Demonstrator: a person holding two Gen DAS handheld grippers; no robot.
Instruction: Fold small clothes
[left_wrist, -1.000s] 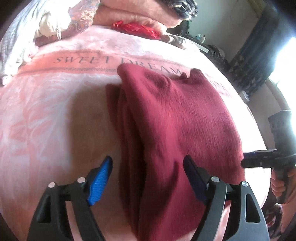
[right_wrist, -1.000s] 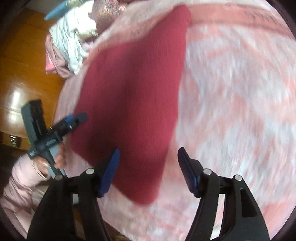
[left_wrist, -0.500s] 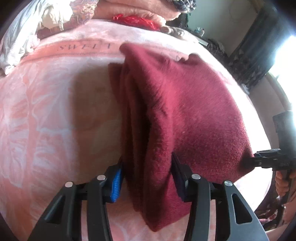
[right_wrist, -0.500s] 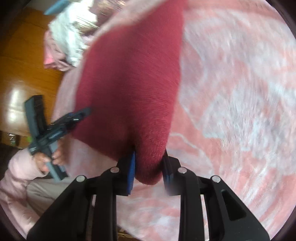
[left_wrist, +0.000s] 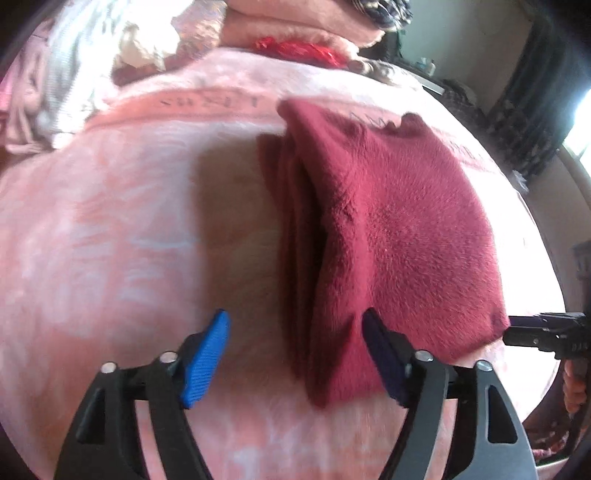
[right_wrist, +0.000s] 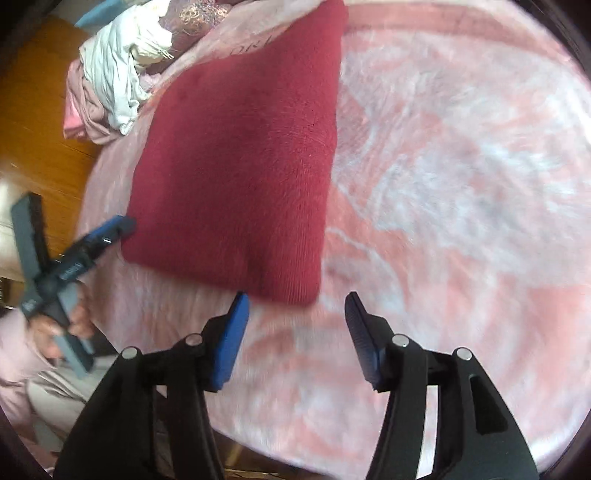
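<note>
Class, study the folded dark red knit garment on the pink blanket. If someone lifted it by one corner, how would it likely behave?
The dark red garment is probably floppy: its stacked layers sag and gape along one edge, so it would likely droop and unfold. Its fuzzy knit surface looks grippy, not slippery. On the plush blanket it would probably bunch if pushed, not slide.

Daylight blown out at window (left_wrist: 580, 125), right edge of left view. Soft shadow on pink blanket (left_wrist: 229, 206). Heavy fisheye vignette, motion blur throughout, right view worse.
</note>
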